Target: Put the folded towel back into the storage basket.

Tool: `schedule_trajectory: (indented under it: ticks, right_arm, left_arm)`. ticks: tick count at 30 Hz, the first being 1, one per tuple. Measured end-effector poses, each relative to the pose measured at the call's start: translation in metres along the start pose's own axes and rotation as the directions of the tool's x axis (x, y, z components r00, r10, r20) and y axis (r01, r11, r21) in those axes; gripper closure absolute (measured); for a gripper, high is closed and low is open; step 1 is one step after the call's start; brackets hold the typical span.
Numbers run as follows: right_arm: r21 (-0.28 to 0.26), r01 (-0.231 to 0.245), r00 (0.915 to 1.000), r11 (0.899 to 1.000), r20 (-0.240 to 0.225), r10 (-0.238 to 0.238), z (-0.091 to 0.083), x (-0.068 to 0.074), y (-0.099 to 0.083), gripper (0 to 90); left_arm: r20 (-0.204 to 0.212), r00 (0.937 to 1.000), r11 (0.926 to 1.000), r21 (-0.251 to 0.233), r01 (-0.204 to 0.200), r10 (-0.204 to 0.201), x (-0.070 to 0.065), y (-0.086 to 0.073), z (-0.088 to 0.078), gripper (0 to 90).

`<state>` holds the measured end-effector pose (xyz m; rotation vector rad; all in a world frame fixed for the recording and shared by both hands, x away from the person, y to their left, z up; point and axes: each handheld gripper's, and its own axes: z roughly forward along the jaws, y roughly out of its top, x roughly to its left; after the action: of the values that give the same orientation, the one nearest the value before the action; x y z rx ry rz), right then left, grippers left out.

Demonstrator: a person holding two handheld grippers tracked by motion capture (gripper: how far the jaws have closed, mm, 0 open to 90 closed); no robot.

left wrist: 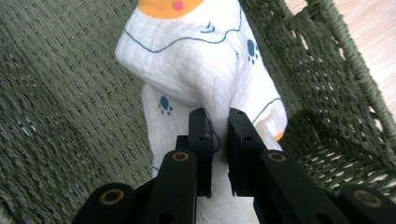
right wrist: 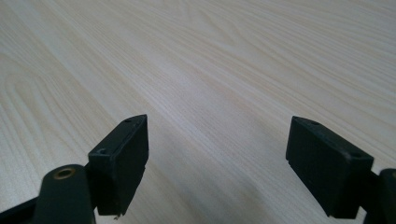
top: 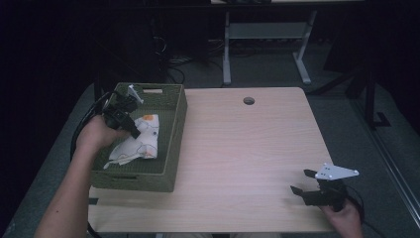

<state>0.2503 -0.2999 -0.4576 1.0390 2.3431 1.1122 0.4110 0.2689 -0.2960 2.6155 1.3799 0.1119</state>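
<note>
The left tool [left wrist: 217,122] is clenched on a pinched fold of the cloth [left wrist: 196,60], which lies in the basket [top: 174,130] at the surface's 9 o'clock. Keep the pinch firm and lift straight up, clear of the basket wall. The right tool [right wrist: 217,154] waits released near 5 o'clock.

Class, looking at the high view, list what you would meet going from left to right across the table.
Left hand-held gripper pinching the white cloth → green woven basket → round hole in the table → right hand-held gripper, open.
</note>
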Motion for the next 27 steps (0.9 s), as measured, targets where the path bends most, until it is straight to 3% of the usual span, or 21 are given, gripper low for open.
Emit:
schedule_trajectory:
  ticks: [4,19,27]
  right_arm:
    - [-0.001,0.002,1.0,1.0,0.0,-0.002,0.0,0.0,0.0,20.9]
    - [-0.001,-0.004,1.0,1.0,0.001,0.004,-0.001,-0.001,0.0,20.9]
    - [-0.001,-0.006,1.0,1.0,0.005,0.006,-0.002,-0.002,-0.001,20.9]
  left_arm:
    - [0.008,1.0,1.0,0.006,0.003,-0.003,0.003,-0.002,0.006,81.5]
    - [0.013,0.9987,0.9986,0.02,-0.049,0.049,0.005,-0.001,0.024,81.5]
    - [0.021,0.9941,0.9937,0.033,-0.107,0.106,0.005,0.001,0.031,81.4]
